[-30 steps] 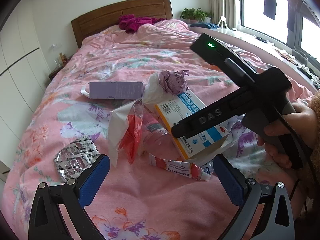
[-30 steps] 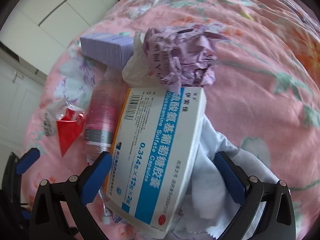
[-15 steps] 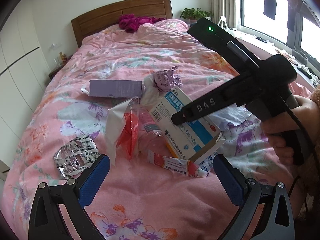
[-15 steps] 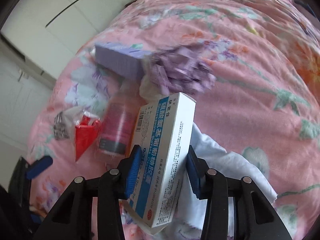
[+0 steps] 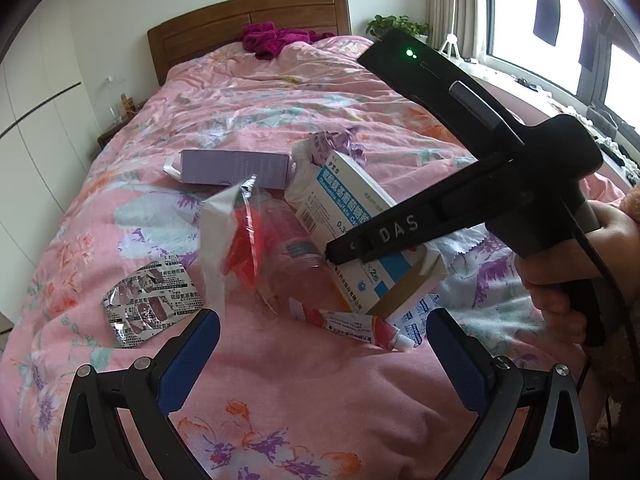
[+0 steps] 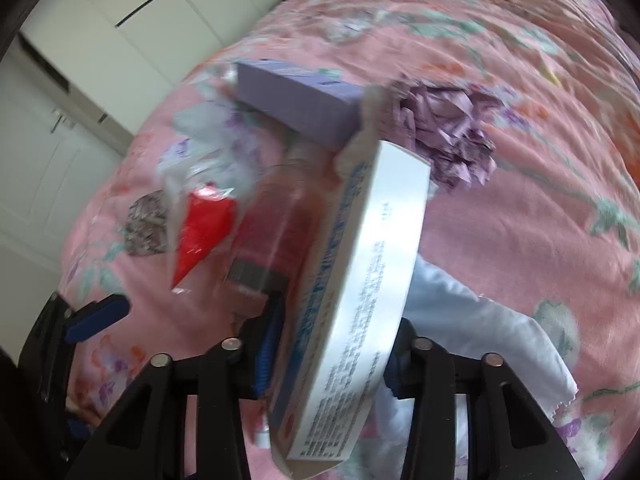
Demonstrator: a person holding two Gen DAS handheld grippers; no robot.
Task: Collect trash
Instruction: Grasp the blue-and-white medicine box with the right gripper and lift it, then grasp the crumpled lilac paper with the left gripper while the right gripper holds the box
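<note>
Left wrist view: the white-and-blue medicine box (image 5: 352, 216) stands tilted at the centre of the pink floral bedspread (image 5: 248, 120), one end lifted, its brown end flap hanging open at 5 o'clock. The right gripper (image 5: 340, 250) comes in from 3 o'clock, held by a hand (image 5: 576, 276), and its jaws, which have just been closing, pinch the box. Around the box lies other trash: a purple carton (image 5: 236, 168) at 11 o'clock with one end flap open, crumpled purple paper (image 5: 336, 144) at 12, a clear wrapper with red inside (image 5: 240, 248) at 9, a pink bottle (image 5: 296, 256) just beside the box, a foil blister sheet (image 5: 152, 300) at 8, and a red-and-white tube (image 5: 352, 326) at 6. The left gripper (image 5: 322, 346) hovers at the bottom with its blue pads spread wide, nothing between them. The upper half of the bedspread is open up to the wooden headboard (image 5: 248, 20).

Right wrist view: blurred. The medicine box (image 6: 360, 300) stands on edge, its narrow white side facing up, clamped between the right gripper's (image 6: 328, 344) pads. The bottle (image 6: 276, 232) and wrapper (image 6: 204, 224) lie at 9 o'clock, the purple carton (image 6: 296, 104) at 11, the crumpled paper (image 6: 452, 136) at 1. White cloth (image 6: 472, 320) lies at 4 o'clock. Open bedspread (image 6: 520, 60) fills the right side.
</note>
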